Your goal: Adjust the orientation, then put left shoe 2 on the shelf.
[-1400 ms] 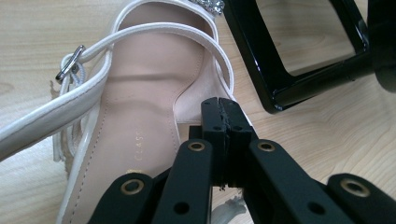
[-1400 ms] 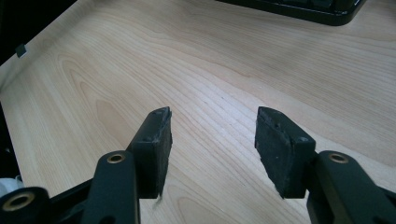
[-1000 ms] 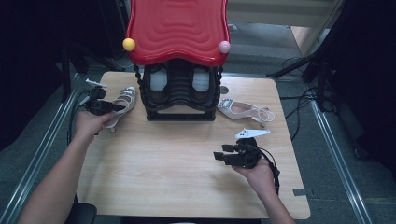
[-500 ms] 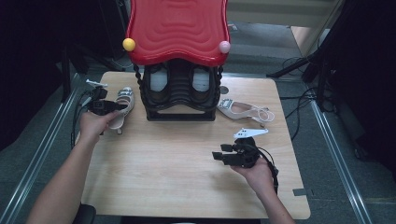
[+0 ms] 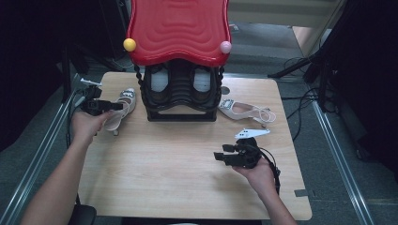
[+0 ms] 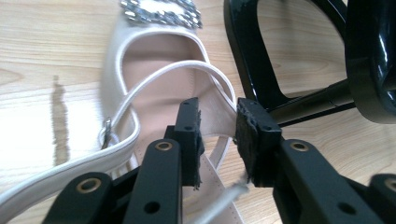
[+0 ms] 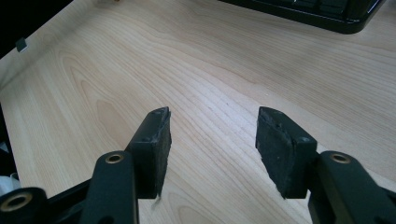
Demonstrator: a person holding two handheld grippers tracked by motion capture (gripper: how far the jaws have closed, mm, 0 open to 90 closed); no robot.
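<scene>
The left hand-held gripper (image 6: 217, 135) has just been opening; its jaws now stand a little apart over the white shoe (image 6: 154, 79), not squeezing it. The shoe lies on the surface (image 5: 178, 159), just beside the black rack (image 5: 180, 101). The right hand-held gripper (image 7: 212, 140) is wide and holds nothing.

The pale cream sandal (image 5: 119, 108) lay near the left edge of the wooden table (image 5: 164, 178), just beside the black shoe rack (image 5: 180, 101). It had a jewelled buckle (image 6: 161, 13) across the toe, a pinkish insole and thin straps crossing over the opening. Its toe pointed toward the table's far edge, its heel toward the near one. It sat upright on its sole.
</scene>
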